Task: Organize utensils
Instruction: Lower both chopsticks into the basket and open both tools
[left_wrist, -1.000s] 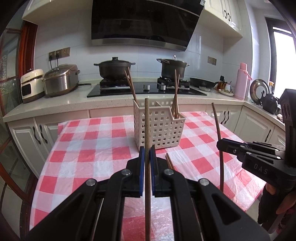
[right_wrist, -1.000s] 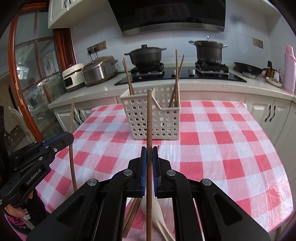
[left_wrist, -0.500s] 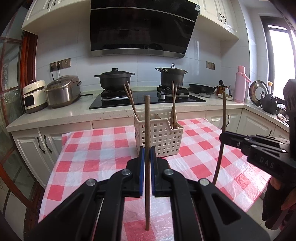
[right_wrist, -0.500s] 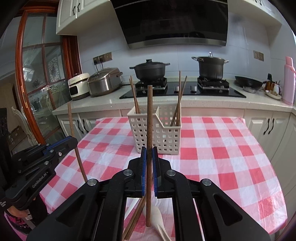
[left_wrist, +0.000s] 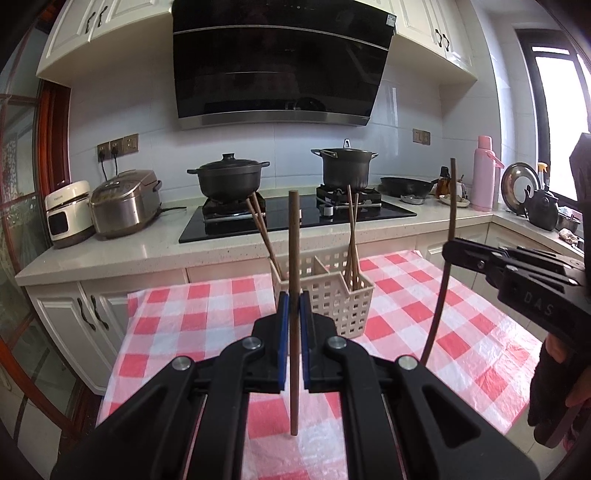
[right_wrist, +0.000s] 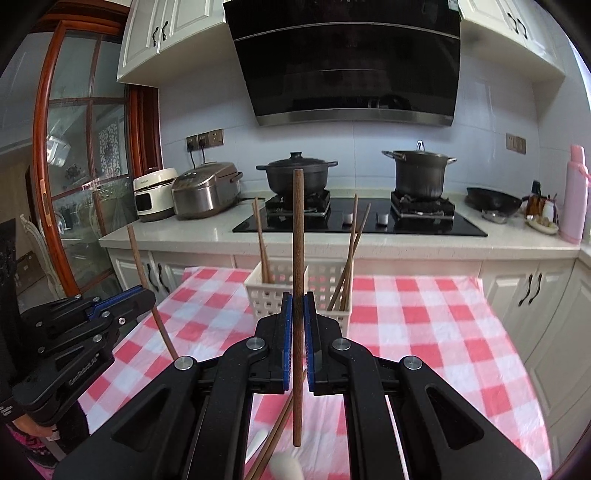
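Left gripper (left_wrist: 291, 314) is clamped on a brown chopstick (left_wrist: 294, 295), held upright, lower tip clear above the table. Right gripper (right_wrist: 298, 317) is pinched on a second chopstick (right_wrist: 297, 277), also upright, its lower end hanging free. In the left wrist view the right gripper (left_wrist: 452, 254) is seen at 3 o'clock with its chopstick (left_wrist: 441, 280) crossing it near-vertically. In the right wrist view the left gripper (right_wrist: 149, 295) is seen at 9 o'clock, its chopstick (right_wrist: 151, 291) tilted.

At 6 o'clock in the right wrist view, loose chopsticks (right_wrist: 273, 439) and a white utensil (right_wrist: 284, 465), partly hidden, are seen lying on the checked tablecloth (right_wrist: 424, 332).

Further out at 12 o'clock, a white slotted basket (left_wrist: 343, 306) is stood on the cloth, divided into compartments; chopsticks (left_wrist: 264, 236) are leaned in its left compartment, another pair (left_wrist: 351, 240) in its right.

Beyond, on the counter (left_wrist: 140, 251): a rice cooker (left_wrist: 125, 201) at 10 o'clock, two black pots (left_wrist: 227, 181) on the hob, a pink flask (left_wrist: 484, 173) at 2 o'clock.
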